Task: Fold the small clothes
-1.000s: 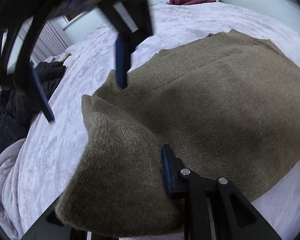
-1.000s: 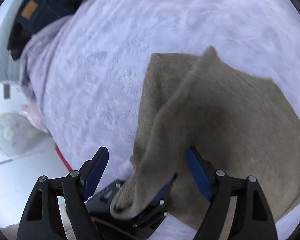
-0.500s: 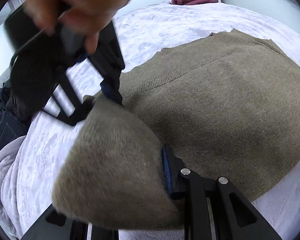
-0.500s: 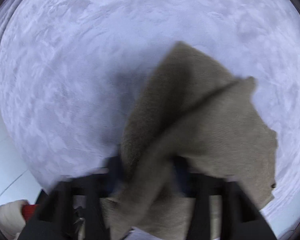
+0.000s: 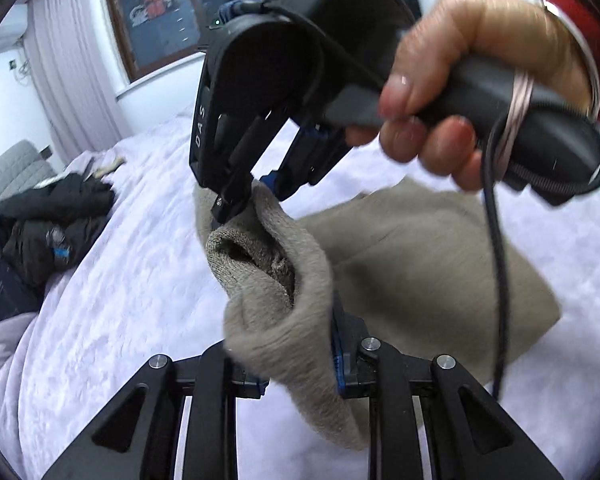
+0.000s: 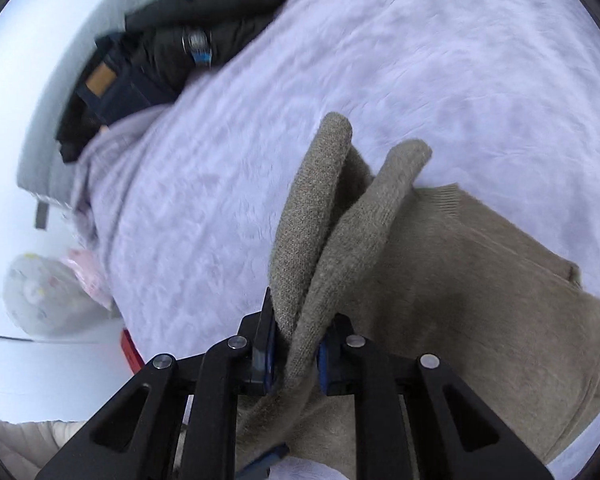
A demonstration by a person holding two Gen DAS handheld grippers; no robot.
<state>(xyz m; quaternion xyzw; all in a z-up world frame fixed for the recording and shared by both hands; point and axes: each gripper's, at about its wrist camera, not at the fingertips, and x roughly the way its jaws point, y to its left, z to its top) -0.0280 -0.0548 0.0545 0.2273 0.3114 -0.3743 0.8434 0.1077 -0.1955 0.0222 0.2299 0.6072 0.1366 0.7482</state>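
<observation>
Both grippers clench one olive knit sweater (image 6: 480, 280) raised off the bed (image 6: 420, 60): left gripper (image 5: 300, 364) nearer the body, right gripper (image 6: 296, 346) at the cuff. The sleeve's long axis spans them.

Both claws are black frames with silver screws and blue pads; the right claw (image 5: 256, 196) trails a black cable (image 5: 500, 280), beside a red sleeve (image 5: 572, 4).
</observation>
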